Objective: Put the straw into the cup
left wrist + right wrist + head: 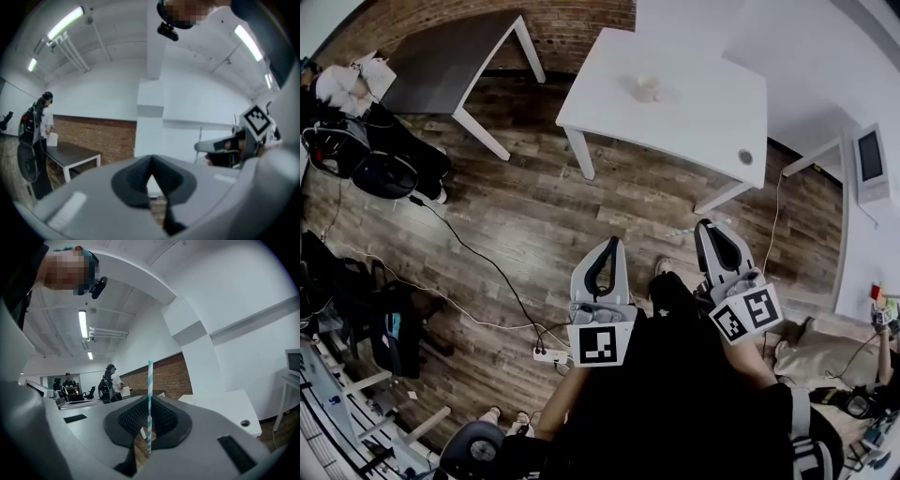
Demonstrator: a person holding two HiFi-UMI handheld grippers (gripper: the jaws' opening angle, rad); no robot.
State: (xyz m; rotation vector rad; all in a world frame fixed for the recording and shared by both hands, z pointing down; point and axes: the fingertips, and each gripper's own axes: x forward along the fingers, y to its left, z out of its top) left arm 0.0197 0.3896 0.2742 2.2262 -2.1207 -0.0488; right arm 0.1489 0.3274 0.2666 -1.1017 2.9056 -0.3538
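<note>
Up at top centre, the cup (648,89) sat on the tabletop (703,112), well off; my right gripper (148,427) pinched the straw (150,380) upright, left gripper (151,185) pressed together, empty. Best step closer, holding it vertical.

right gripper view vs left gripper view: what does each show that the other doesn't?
Only the right gripper view: the striped straw, upright, clamped in the right hand-held gripper.

Only the left gripper view: the left hand-held gripper, jaws together on nothing, with the other gripper's marker cube off to the right.

Both: the brick wall and a standing person in the background.
</note>
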